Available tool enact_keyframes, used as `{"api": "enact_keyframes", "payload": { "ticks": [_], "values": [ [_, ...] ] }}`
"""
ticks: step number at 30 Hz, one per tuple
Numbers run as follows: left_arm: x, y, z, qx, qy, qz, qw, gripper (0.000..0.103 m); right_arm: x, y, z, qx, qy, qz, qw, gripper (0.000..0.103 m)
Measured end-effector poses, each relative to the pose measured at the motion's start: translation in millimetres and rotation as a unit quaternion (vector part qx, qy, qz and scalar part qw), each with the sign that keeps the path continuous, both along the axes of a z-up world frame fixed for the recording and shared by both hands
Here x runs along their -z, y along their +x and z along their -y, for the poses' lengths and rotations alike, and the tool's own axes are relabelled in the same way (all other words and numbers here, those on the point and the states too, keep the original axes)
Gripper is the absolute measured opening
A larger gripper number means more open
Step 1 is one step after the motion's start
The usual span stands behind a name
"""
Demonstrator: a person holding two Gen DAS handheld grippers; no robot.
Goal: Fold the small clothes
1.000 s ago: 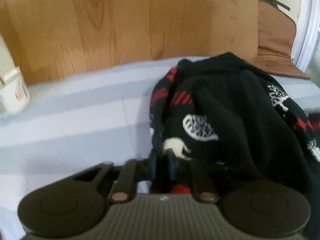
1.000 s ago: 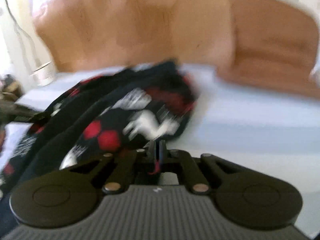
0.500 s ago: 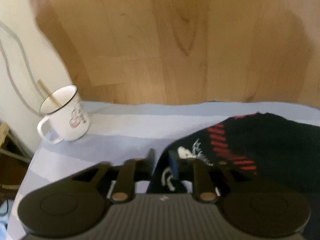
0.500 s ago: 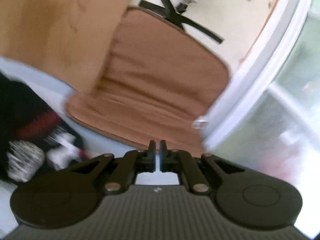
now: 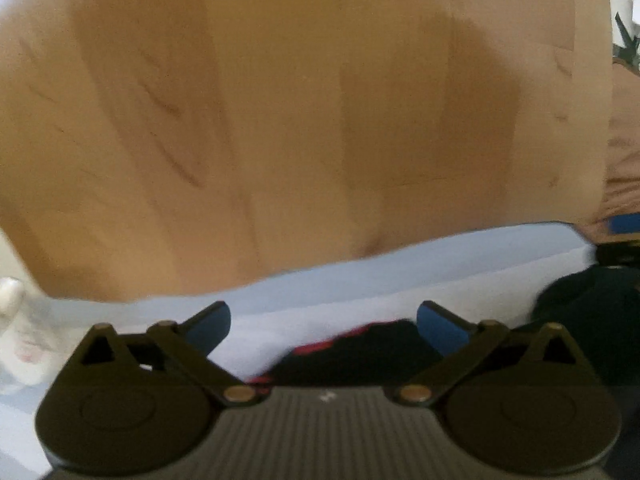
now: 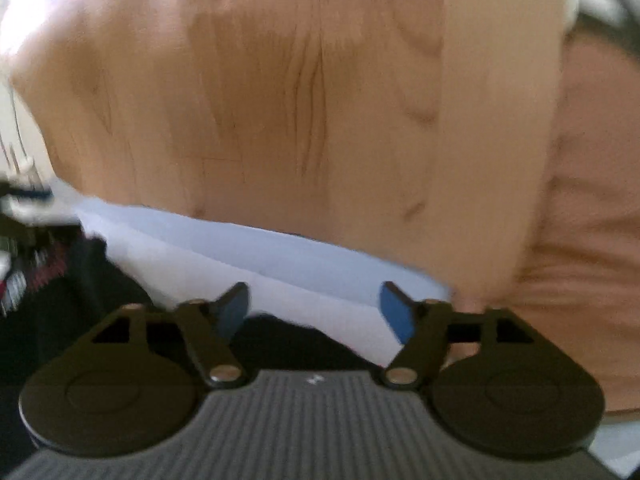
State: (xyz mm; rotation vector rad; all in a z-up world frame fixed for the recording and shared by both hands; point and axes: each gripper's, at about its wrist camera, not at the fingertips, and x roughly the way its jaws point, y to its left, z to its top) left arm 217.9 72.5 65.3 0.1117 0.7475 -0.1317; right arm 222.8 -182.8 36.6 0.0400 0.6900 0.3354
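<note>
Left tool [image 5: 323, 330] spread wide, holding nothing, over black knit garment with red and white pattern [image 5: 360, 350], right tool [image 6: 314, 312] likewise wide and empty, pale blue striped bed sheet [image 6: 280, 264], blurred wooden headboard [image 5: 300, 120] behind

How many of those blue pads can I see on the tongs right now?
4. Two blue pads on the left tongs, at and; two on the right tongs, at and. Both tongs are open, over the black garment.
</note>
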Motion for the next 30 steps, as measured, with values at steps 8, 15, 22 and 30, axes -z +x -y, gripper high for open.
{"api": "enact_keyframes", "payload": {
  "ticks": [8, 15, 22, 30],
  "values": [
    [25.7, -21.1, 5.4, 0.067, -0.095, -0.051, 0.9919, 0.037, 29.3, 1.7, -6.2, -0.086, 0.059, -0.118, 0.987, 0.025],
    [10.1, -61.9, 43.8, 0.049, 0.010, 0.119, 0.9917, 0.013, -30.2, -63.0, -14.9, -0.058, 0.002, 0.150, 0.987, 0.018],
    [20.9, -21.9, 46.7, -0.052, 0.074, 0.072, 0.9933, 0.039, 3.4, -5.7, -42.1, 0.039, -0.155, 0.087, 0.983, 0.044],
    [-13.7, -96.9, 7.2, -0.073, 0.003, 0.094, 0.9929, 0.053, -17.0, -81.7, 13.8, 0.050, 0.002, 0.070, 0.996, 0.053]
  ]
}}
